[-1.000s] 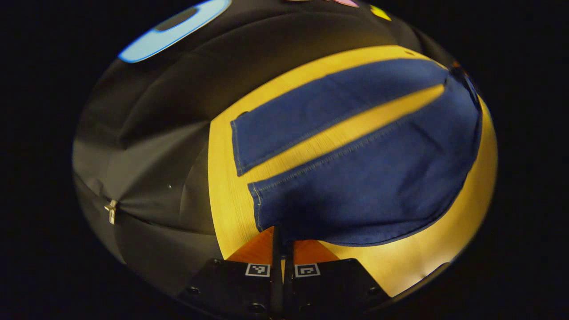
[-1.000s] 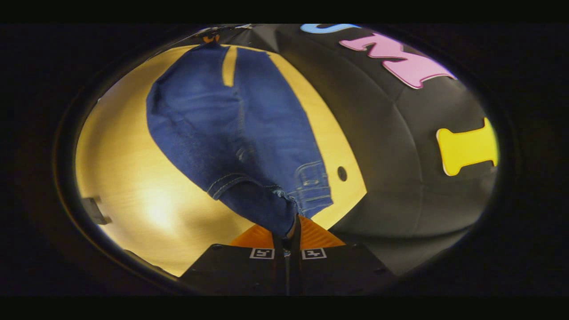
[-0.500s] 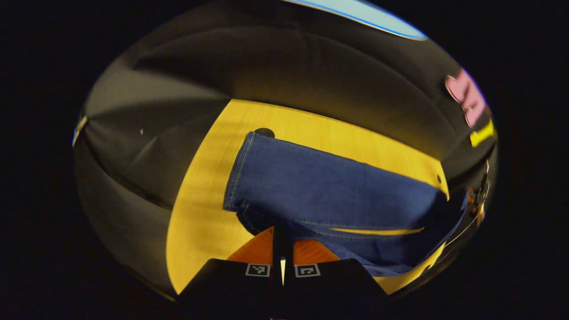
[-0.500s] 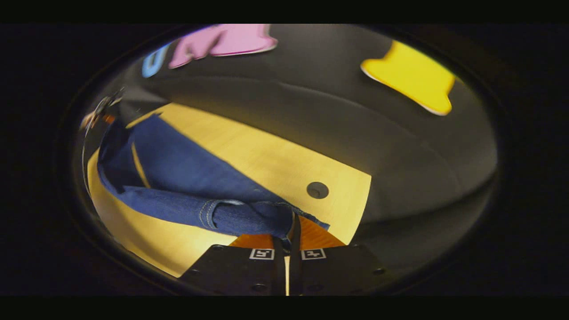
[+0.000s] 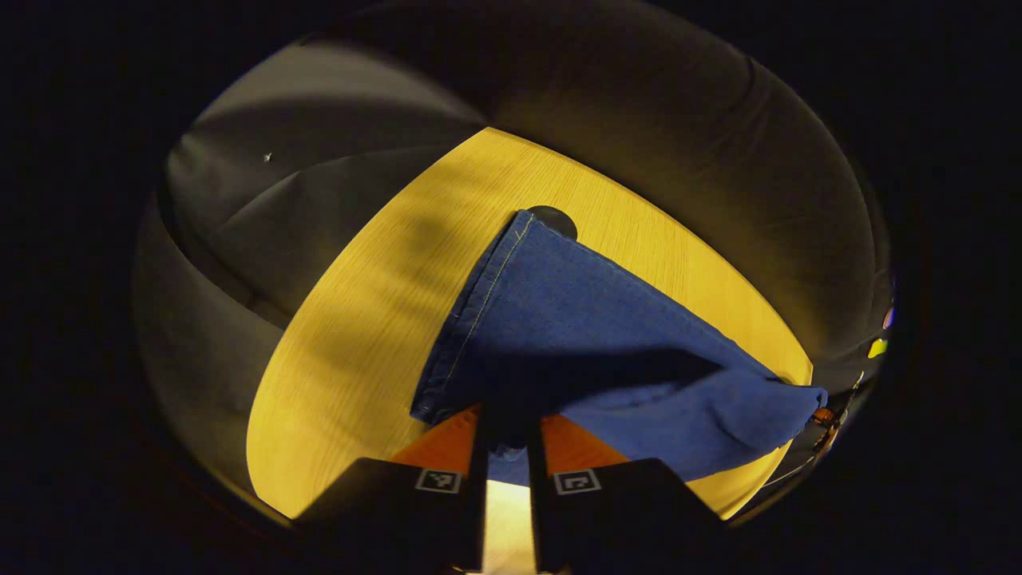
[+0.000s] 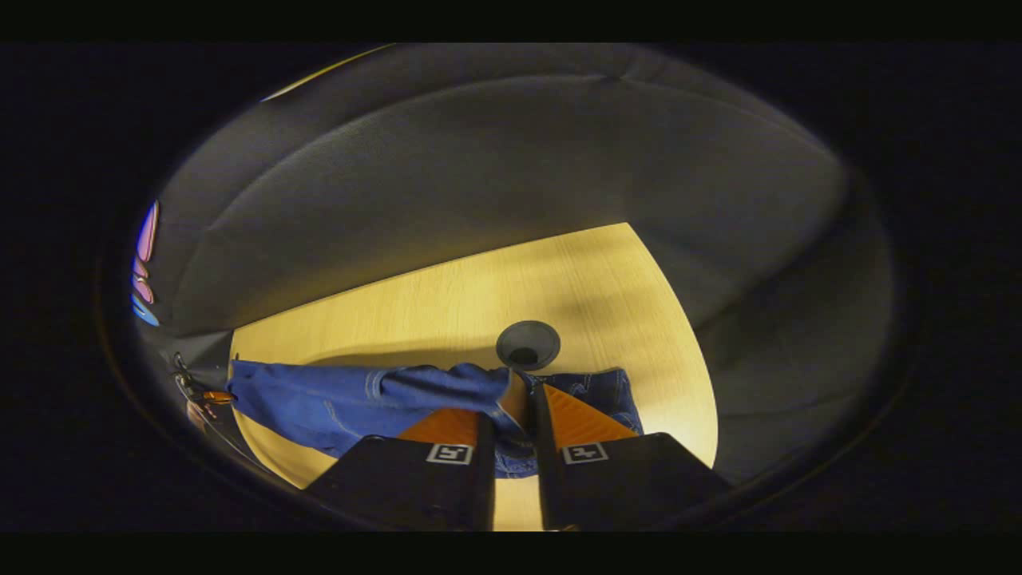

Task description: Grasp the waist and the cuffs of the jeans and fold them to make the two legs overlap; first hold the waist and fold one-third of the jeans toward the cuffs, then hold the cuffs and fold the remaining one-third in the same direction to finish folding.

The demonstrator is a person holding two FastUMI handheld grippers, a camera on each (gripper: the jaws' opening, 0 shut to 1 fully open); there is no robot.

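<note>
Blue jeans (image 5: 575,319) lie on the yellow wooden table (image 5: 351,319) with one leg folded over the other; a stitched cuff edge faces left in the left gripper view. My left gripper (image 5: 509,419) stands at the near cuff corner, jaws parted, with cloth lying loose between the fingers. In the right gripper view the jeans (image 6: 319,399) stretch off to the left, and the waist end is bunched in front of my right gripper (image 6: 517,399). Its fingers are also apart, with denim resting slack between them.
A round dark cable hole (image 6: 527,345) in the table (image 6: 479,279) sits just beyond the waist; another hole (image 5: 552,217) peeks out behind the cuff. Black cloth walls surround the table on the far sides.
Both grippers carried the near leg over onto the far one and came down to the table. Their jaws, tightly shut on denim before, now stand apart.
</note>
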